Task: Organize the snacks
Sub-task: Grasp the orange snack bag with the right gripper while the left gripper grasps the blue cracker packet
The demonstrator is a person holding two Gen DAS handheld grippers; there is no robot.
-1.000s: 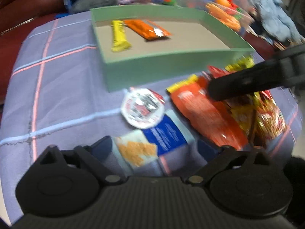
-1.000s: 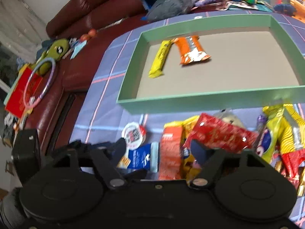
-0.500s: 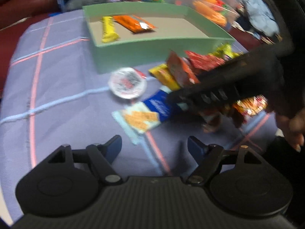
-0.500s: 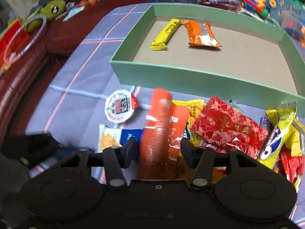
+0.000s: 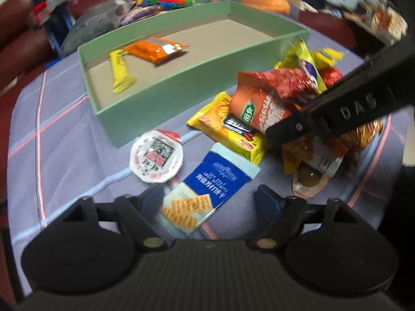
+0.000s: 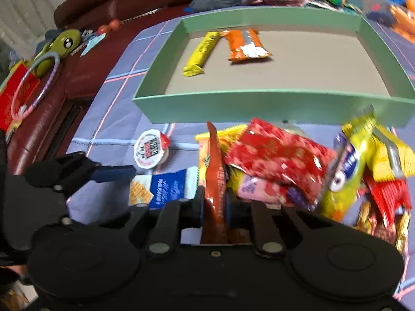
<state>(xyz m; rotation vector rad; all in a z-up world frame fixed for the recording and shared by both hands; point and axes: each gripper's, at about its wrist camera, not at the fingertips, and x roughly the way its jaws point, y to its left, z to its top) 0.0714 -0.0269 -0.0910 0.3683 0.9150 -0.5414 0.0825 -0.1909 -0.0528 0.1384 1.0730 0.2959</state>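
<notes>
Currently the right gripper [image 6: 214, 207] is clamped on an orange snack packet [image 6: 214, 171]; its jaws have just been closing, and the packet stands edge-on between the pads, rising upright out of the grip. Seen from the left wrist, that same packet [image 5: 259, 106] shows its broad orange face with a green logo, lifted at the near edge of the snack heap. Left gripper [image 5: 210, 199]: jaws apart, just been closing, nothing pressed between them; the lower end of a blue-and-white cracker packet [image 5: 207, 194] lies on the cloth between the two fingertips, with no pad contact visible. Just beside that packet, to its left, lies a round foil-lidded cup [image 5: 156, 160]. Beyond the cracker packet a yellow biscuit packet [image 5: 228, 127] lies flat, partly under the held orange one. To the right sits the loose heap: a red crinkled bag [image 6: 277, 155], a yellow-green bag [image 6: 347, 165] with a blue oval label, and further red and yellow wrappers, blurred. All rest on a lilac checked cloth [image 5: 52, 129]. Behind the heap is a green tray [image 6: 259, 103], its near wall touching or almost touching the heap; cannot tell which. Inside the tray, toward its left end, lie a yellow bar [image 6: 201, 54] and an orange wrapper [image 6: 245, 45] side by side, the rest of the floor bare. Toys and a dark red sofa [image 6: 116, 0] lie beyond the tray.
</notes>
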